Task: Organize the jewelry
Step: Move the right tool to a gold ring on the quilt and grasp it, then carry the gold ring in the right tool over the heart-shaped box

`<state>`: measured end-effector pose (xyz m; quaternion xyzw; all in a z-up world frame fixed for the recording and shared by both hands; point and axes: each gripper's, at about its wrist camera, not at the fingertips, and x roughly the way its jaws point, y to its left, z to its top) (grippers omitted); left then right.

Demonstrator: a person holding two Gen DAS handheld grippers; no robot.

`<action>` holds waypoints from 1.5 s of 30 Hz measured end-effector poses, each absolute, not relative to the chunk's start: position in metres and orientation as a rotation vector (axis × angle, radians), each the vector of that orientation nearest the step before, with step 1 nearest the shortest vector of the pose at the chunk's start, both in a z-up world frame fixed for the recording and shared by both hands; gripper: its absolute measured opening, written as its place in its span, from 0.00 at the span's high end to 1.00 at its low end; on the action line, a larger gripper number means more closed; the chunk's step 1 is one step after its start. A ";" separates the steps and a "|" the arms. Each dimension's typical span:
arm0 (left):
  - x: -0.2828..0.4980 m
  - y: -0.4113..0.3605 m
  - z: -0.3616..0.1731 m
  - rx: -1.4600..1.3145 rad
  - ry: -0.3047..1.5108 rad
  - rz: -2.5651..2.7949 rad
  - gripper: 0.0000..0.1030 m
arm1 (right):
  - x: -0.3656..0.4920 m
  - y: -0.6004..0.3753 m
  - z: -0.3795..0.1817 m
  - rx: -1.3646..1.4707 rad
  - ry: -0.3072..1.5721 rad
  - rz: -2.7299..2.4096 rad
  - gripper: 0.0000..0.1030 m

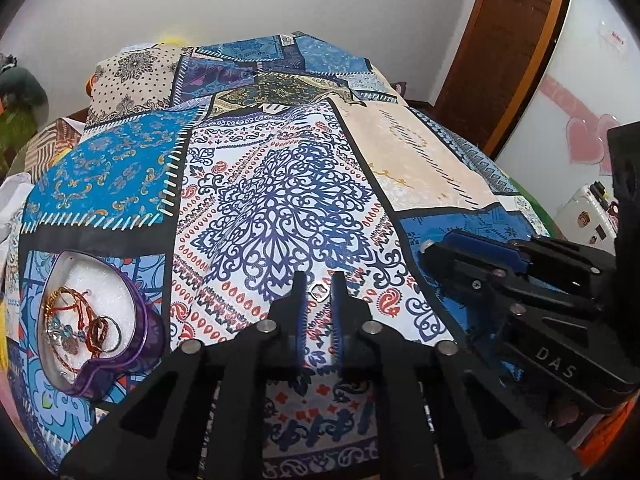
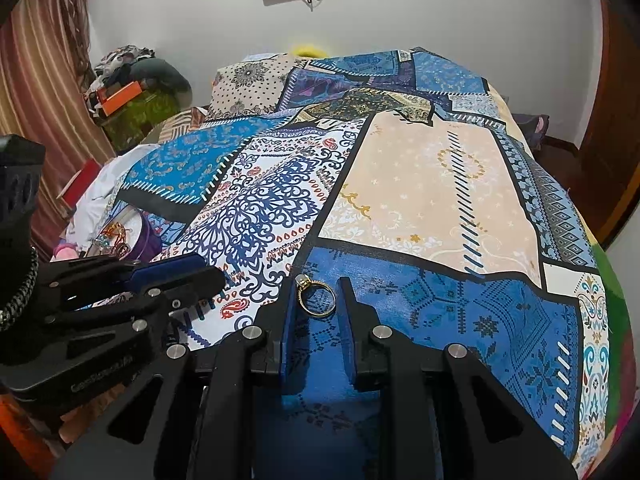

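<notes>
My left gripper (image 1: 319, 288) is shut on a small silver ring (image 1: 319, 292), held between its blue-padded tips just above the bedspread. My right gripper (image 2: 318, 294) is shut on a gold ring with a pale stone (image 2: 316, 295), pinched across its band. A purple heart-shaped jewelry box (image 1: 100, 320) with white lining lies at the left, holding several bangles, a red thread bracelet and a beaded piece. The box also shows in the right wrist view (image 2: 132, 232). The right gripper appears at the right of the left wrist view (image 1: 460, 248).
A patchwork bedspread (image 1: 280, 184) in blue, white and beige covers the bed. Pillows (image 1: 132, 76) lie at the head. A wooden door (image 1: 508, 40) and a white suitcase (image 1: 588, 212) stand to the right. Clutter and a striped curtain (image 2: 36, 92) are at the left.
</notes>
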<state>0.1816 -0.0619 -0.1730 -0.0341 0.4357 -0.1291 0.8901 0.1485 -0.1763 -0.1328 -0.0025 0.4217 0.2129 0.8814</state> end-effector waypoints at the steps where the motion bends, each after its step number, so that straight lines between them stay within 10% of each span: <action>1: 0.181 -0.062 -0.173 -0.071 0.903 -0.267 0.91 | 0.148 -0.176 -0.132 -0.013 0.873 0.435 0.83; 45: 0.083 0.091 -0.121 -0.215 0.712 -0.013 0.91 | 0.108 -0.059 -0.078 -0.135 0.746 0.608 0.83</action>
